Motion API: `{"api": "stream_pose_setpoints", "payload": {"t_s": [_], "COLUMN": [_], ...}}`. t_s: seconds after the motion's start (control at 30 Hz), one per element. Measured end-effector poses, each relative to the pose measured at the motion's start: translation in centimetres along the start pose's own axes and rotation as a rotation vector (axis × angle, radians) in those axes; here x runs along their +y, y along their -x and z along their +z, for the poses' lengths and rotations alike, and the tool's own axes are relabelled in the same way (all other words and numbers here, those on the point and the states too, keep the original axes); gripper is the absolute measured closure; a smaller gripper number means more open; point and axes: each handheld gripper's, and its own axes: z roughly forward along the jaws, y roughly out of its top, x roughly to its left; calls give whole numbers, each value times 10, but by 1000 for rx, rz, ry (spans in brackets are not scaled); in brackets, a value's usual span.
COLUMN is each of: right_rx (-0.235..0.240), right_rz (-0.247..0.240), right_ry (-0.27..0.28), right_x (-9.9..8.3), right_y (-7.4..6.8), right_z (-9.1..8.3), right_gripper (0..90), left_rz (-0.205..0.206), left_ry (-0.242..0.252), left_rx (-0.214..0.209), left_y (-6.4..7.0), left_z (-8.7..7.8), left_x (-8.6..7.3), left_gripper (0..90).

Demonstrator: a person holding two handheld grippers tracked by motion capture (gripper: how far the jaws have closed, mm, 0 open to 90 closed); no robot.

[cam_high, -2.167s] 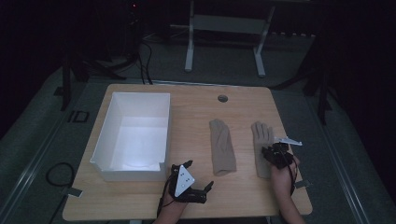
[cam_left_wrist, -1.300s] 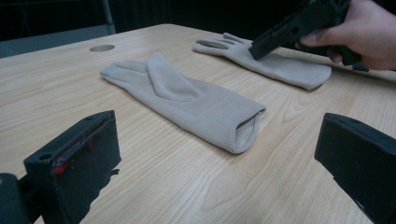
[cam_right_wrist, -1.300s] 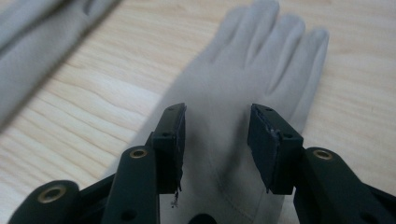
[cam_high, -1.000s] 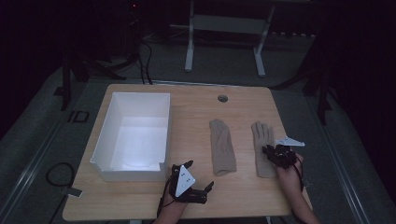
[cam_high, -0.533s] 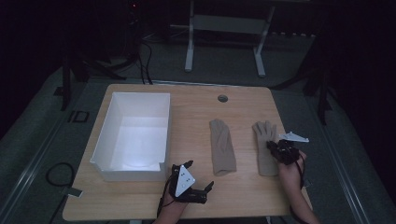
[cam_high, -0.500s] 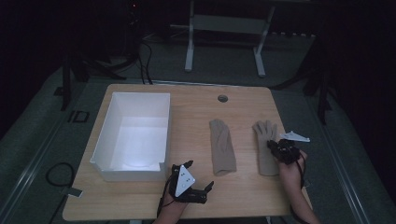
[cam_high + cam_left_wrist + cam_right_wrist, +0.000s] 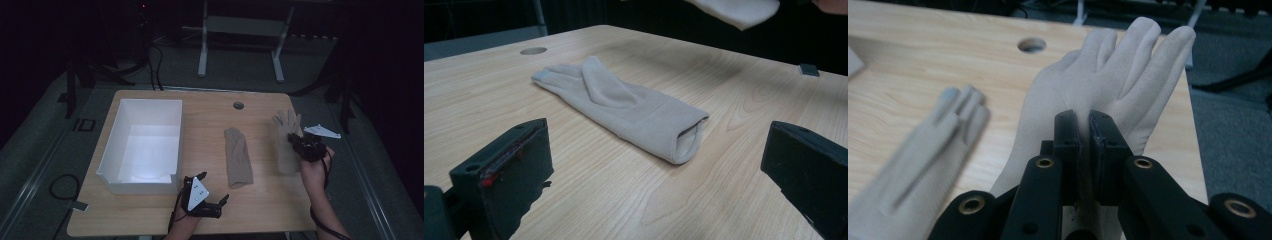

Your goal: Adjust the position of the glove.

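Observation:
Two beige gloves are on the wooden table (image 7: 280,205). The middle glove (image 7: 237,157) (image 7: 624,107) lies flat, its cuff toward the front edge. My left gripper (image 7: 215,186) rests near the front edge, open wide, aimed at that cuff with nothing between its jaws. My right gripper (image 7: 294,141) (image 7: 1085,117) is shut on the palm of the right glove (image 7: 286,142) (image 7: 1113,85), whose fingers spread beyond the jaws. That glove hangs lifted off the table; its cuff (image 7: 736,10) is off the wood in the left gripper view. The middle glove (image 7: 923,155) appears blurred beside it.
A white open box (image 7: 142,145) stands on the left half of the table. A round cable hole (image 7: 238,105) sits near the far edge. The table's right edge runs just past my right gripper. A metal stand (image 7: 240,30) is on the floor behind.
My right gripper has closed on the right glove and carried it up and slightly away toward the far right. The left gripper and the middle glove have stayed put.

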Motion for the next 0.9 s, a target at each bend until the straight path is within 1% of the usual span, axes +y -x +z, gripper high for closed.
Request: {"api": "stream_pose_setpoints", "payload": {"t_s": [0.23, 0.43, 0.53, 0.7, 0.9], "right_rx": [43, 79, 99, 133, 150], "right_rz": [-16, -35, -49, -56, -61], "right_ry": [26, 32, 29, 16, -5], "right_x": [20, 31, 35, 37, 34], "right_y": [-26, -54, -69, -93, -114], "right_z": [-1, 4, 9, 18, 30], "right_gripper": [834, 834, 834, 833, 833], "left_rz": [1, 0, 0, -2, -3], "left_ry": [1, 1, 2, 3, 6], "left_rx": [0, -2, -3, -4, -5], "left_y": [0, 0, 0, 0, 0], "left_z": [0, 0, 0, 0, 0], "left_x": [0, 0, 0, 0, 0], "left_gripper": [4, 4, 4, 4, 4]}}
